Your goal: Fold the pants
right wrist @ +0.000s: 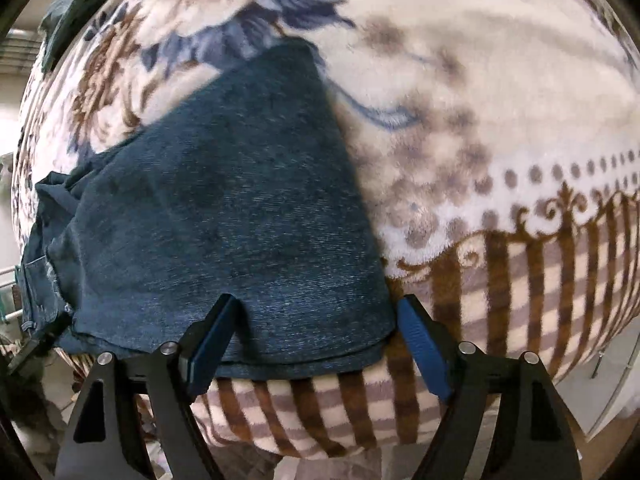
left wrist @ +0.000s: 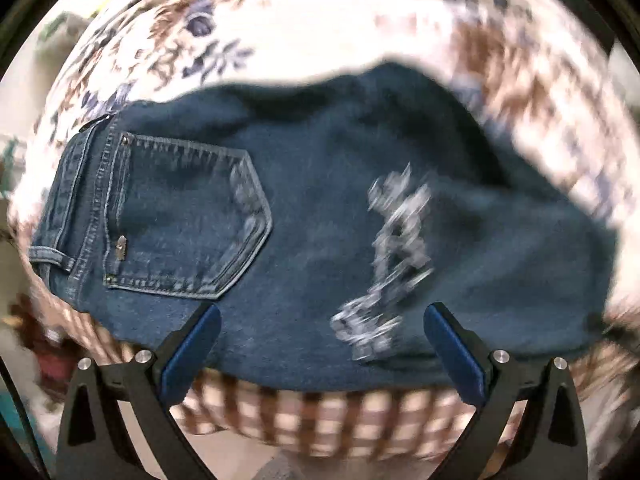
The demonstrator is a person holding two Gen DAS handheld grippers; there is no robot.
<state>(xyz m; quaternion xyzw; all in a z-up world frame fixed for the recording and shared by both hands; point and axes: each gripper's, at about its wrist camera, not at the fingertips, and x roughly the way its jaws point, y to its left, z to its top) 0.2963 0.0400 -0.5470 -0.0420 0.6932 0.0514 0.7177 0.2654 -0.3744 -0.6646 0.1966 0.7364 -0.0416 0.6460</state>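
Observation:
Dark blue jeans [left wrist: 320,208] lie folded on a floral blanket. In the left wrist view the waistband and a back pocket [left wrist: 184,216] are at the left, and a frayed rip [left wrist: 388,264] sits right of centre. My left gripper [left wrist: 322,316] is open, empty, above the jeans' near edge. In the right wrist view the jeans [right wrist: 224,216] run from the left to a folded edge near the centre. My right gripper [right wrist: 318,308] is open and empty over the near right corner of the fold; the left finger [right wrist: 216,328] is over denim, the right finger [right wrist: 420,340] beside the edge.
The blanket [right wrist: 500,120] is cream with blue and brown flowers and a brown striped border [right wrist: 520,280] along its near edge. It also shows in the left wrist view [left wrist: 320,20]. A dark cloth [right wrist: 76,4] lies at the far left corner. Floor shows below the blanket's edge.

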